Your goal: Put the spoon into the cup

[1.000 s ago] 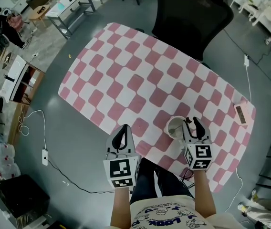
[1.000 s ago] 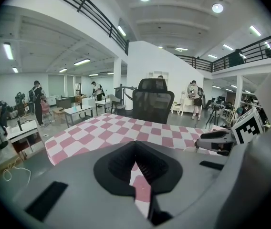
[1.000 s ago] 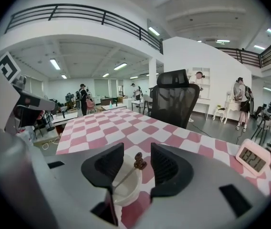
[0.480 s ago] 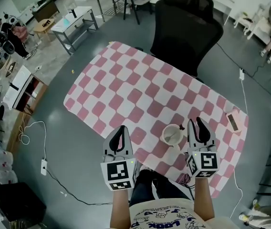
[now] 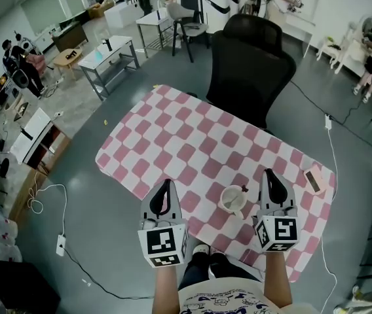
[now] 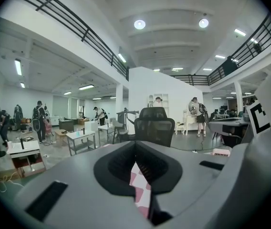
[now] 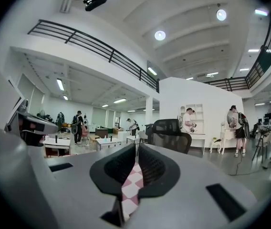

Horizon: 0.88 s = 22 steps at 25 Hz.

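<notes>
Bench: bench under a pink-and-white checked cloth [image 5: 192, 136], centre of the head view.
Cup: cream round cup [image 5: 230, 203], lower centre-right on the bench, between the two grippers, nearer the right one, touched by neither.
Spoon: small spoon [image 5: 241, 190] stands inside the cup, handle at the upper-right rim.
Left gripper: grey left gripper [image 5: 167, 184], lower centre-left over the bench's near edge; clenched, nothing between the jaws.
Right gripper: grey right gripper [image 5: 269, 174], just right of the cup; jaws closing to a thin slit, nothing between them.
Chair: black office chair [image 5: 248, 57], top centre.

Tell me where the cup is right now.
In the head view, the cup stands on the checkered table near its front edge, right of the left gripper.
</notes>
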{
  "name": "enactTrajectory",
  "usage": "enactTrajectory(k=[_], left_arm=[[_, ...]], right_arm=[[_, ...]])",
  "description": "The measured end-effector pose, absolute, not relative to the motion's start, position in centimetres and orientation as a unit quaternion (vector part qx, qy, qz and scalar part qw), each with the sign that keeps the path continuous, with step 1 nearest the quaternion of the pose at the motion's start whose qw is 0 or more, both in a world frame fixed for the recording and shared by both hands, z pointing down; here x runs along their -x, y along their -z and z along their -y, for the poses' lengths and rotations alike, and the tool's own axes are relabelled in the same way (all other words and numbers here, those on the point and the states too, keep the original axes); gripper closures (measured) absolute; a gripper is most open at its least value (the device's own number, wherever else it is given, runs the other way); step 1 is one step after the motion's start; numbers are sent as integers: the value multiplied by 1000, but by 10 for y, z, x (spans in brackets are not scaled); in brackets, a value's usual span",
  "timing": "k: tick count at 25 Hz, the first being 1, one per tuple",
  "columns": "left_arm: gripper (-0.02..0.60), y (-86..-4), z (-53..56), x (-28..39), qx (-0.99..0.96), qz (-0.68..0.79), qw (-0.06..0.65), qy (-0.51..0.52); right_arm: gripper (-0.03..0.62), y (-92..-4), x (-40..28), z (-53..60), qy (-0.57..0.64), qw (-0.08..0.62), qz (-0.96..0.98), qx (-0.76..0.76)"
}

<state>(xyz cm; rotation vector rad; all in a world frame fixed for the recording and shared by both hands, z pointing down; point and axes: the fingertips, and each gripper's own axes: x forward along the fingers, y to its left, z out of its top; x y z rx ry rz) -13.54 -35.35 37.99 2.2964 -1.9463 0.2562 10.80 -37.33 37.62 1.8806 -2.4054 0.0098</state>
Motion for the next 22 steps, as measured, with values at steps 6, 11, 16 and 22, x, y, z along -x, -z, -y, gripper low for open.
enactTrajectory(k=[6, 11, 16, 22], left_arm=[[571, -353, 345, 136, -760, 645, 38, -67], [571, -334, 338, 137, -762, 645, 22, -54], [571, -324, 333, 137, -762, 645, 10, -46], [571, -320, 328, 132, -766, 642, 6, -42]], right_arm=[[568, -348, -109, 362, 13, 20, 785, -619], [573, -329, -108, 354, 17, 0, 785, -619], [576, -319, -106, 347, 26, -8, 787, -616], [579, -317, -107, 339, 29, -8, 787, -616]])
